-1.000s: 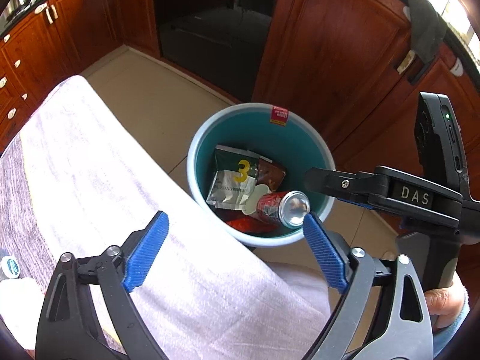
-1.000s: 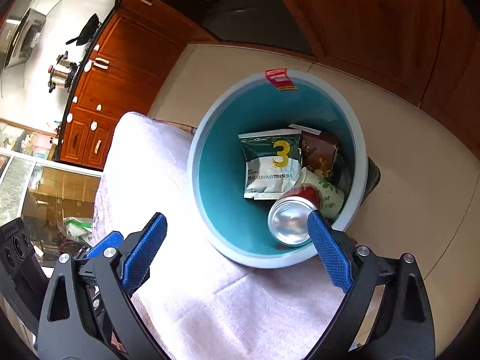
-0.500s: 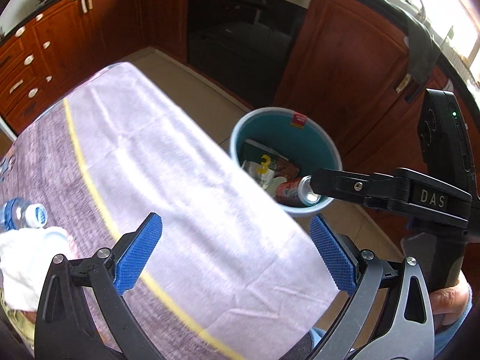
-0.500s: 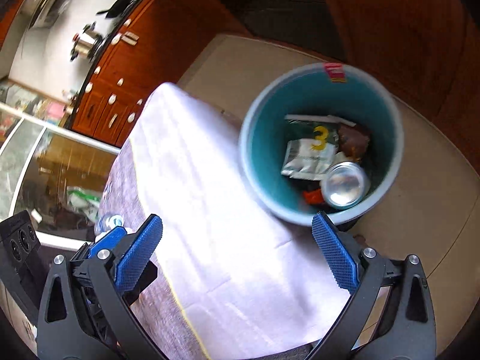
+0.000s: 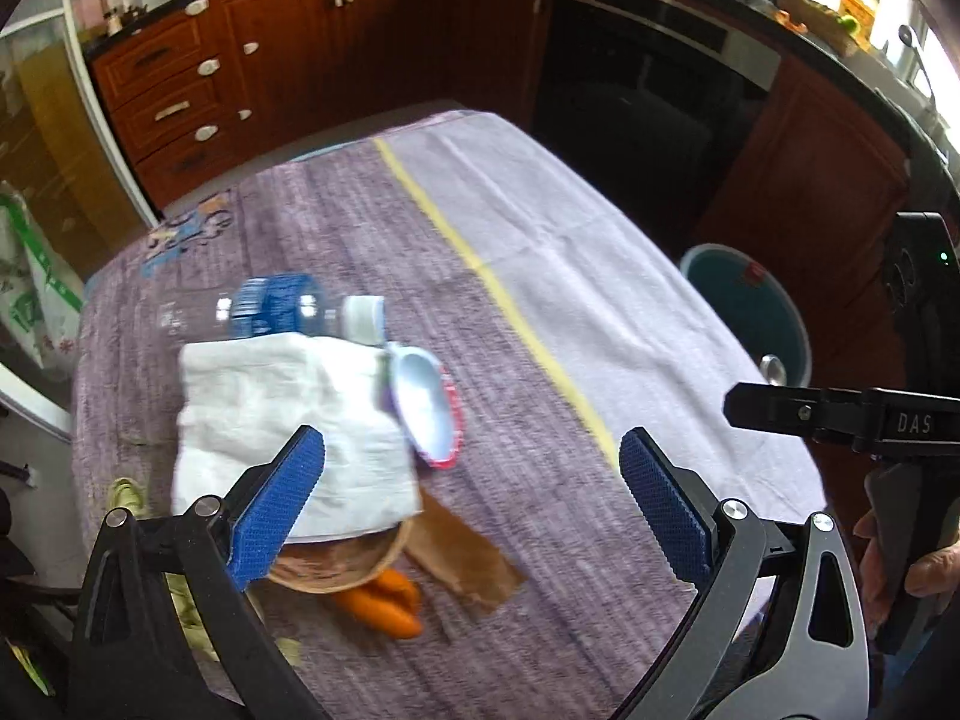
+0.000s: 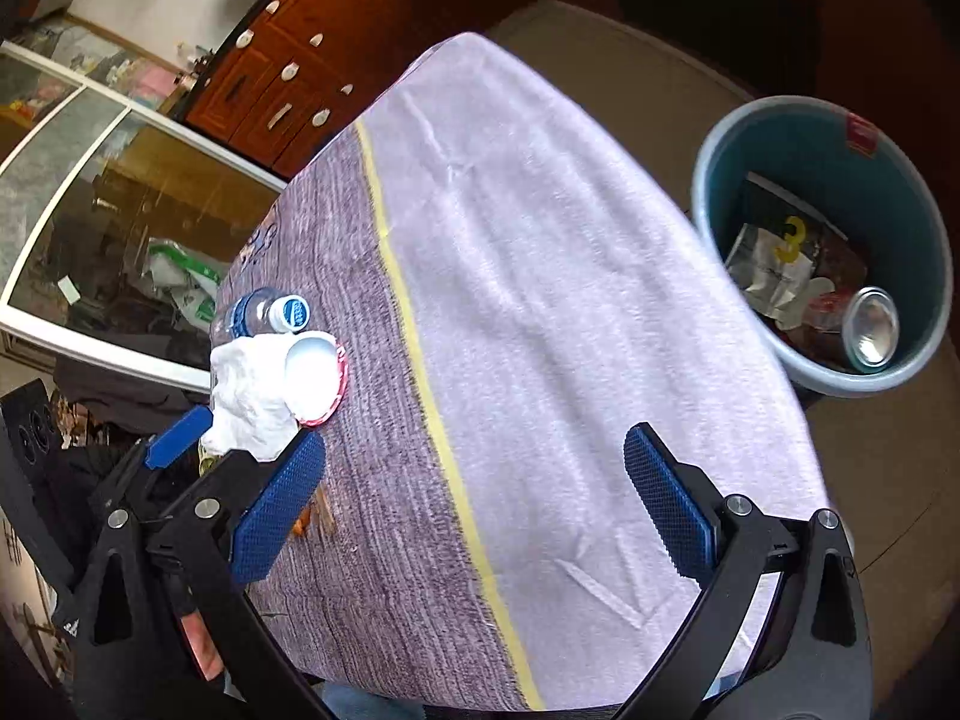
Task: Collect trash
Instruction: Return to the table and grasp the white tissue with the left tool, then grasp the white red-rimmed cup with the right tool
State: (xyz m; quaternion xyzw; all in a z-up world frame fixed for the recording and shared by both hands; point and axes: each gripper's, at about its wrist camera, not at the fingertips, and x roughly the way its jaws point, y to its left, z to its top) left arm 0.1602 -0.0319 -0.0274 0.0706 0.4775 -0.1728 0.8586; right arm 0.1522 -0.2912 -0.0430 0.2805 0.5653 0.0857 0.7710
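My left gripper [image 5: 469, 441] hangs open over the purple tablecloth [image 5: 540, 540], nothing between its blue pads. Just beyond its left pad lie a crumpled white tissue [image 5: 282, 414], a clear plastic bottle [image 5: 282, 306] with a blue label, and a white, red-rimmed lid [image 5: 426, 408]. A brown wrapper [image 5: 468, 564] lies nearer. My right gripper [image 6: 474, 444] is also open and empty above the cloth's pale half [image 6: 570, 300]. The teal bin [image 6: 798, 150] stands on the floor to the right, holding a can [image 6: 870, 330] and a packet [image 6: 780, 264] marked 3.
A wicker bowl [image 5: 342, 564] and orange carrots [image 5: 384, 600] sit under the tissue's near edge. Wooden cabinets [image 5: 198, 96] and a dark oven [image 5: 648, 96] ring the table. A glass door [image 6: 120, 210] is at the left. A hand [image 5: 924, 570] holds the right tool.
Both grippers have swung away from above the bin and back over the table. The bin has slid to the right edge of both views; bottle, tissue and lid have come into view.
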